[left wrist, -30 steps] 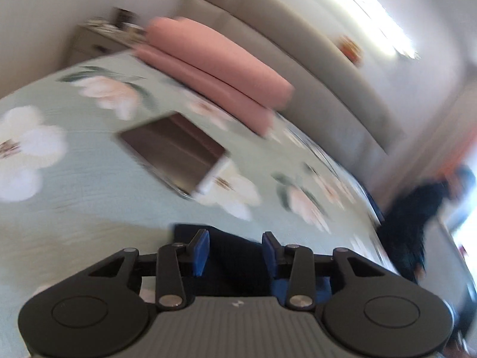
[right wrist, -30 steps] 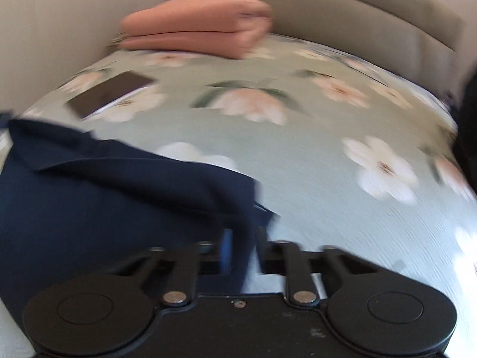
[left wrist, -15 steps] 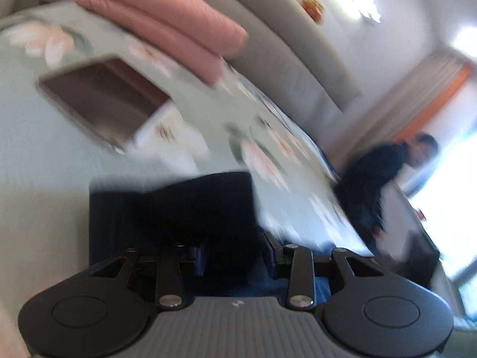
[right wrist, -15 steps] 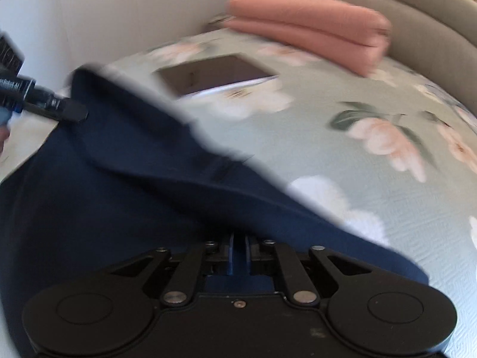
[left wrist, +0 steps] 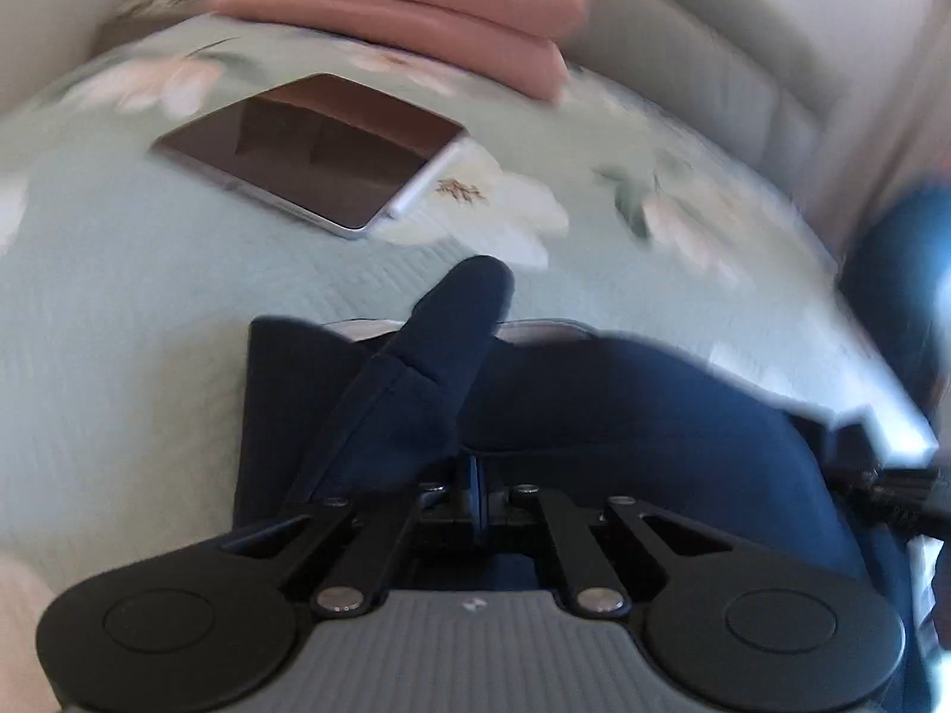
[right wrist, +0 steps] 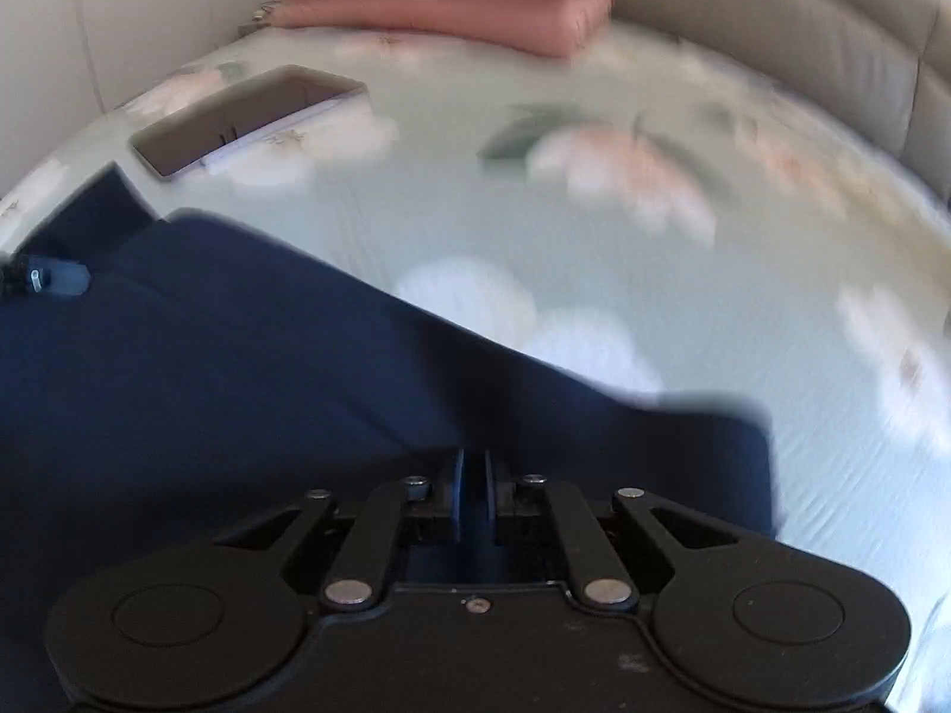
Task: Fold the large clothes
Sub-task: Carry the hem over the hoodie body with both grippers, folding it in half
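Since the earlier frame the left tool [left wrist: 474,490] has been closed on the navy garment [left wrist: 624,404], apparently a bunched edge. The right tool [right wrist: 474,490] is clamped on it too; the garment is stretched between them across the bed [right wrist: 594,273].

Tablet [left wrist: 315,148] ahead-left, pink blanket [left wrist: 404,6] beyond; bedspread [right wrist: 594,273] rightward open.

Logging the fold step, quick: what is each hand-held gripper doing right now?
Left hand-held gripper: just closed, pinching the dark navy fabric garment.
Right hand-held gripper: shut on the same navy garment.
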A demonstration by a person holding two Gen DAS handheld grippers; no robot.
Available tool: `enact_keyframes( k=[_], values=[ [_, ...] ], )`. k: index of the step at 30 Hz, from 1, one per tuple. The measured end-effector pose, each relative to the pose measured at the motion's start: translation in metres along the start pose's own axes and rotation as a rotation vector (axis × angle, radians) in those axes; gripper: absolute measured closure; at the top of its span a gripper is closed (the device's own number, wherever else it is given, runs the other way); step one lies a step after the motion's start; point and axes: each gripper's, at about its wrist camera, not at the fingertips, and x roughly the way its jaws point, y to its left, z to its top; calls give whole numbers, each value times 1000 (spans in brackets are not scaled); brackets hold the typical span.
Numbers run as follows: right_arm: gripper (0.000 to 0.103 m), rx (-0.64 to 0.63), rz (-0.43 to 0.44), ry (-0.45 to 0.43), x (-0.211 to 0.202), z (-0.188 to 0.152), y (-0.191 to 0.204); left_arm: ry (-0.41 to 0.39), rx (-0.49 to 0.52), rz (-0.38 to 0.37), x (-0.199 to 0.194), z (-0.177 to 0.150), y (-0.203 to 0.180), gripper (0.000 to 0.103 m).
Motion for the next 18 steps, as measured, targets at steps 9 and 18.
enact_keyframes(
  k=[9,18],
  values=[
    [95,-24,9,-115,-120,-52,5,-93,-121,-68,-122,-40,15,78],
    [94,-35,92,-20,-198,-152,75,-15,-263,-2,-184,-119,35,65]
  ],
)
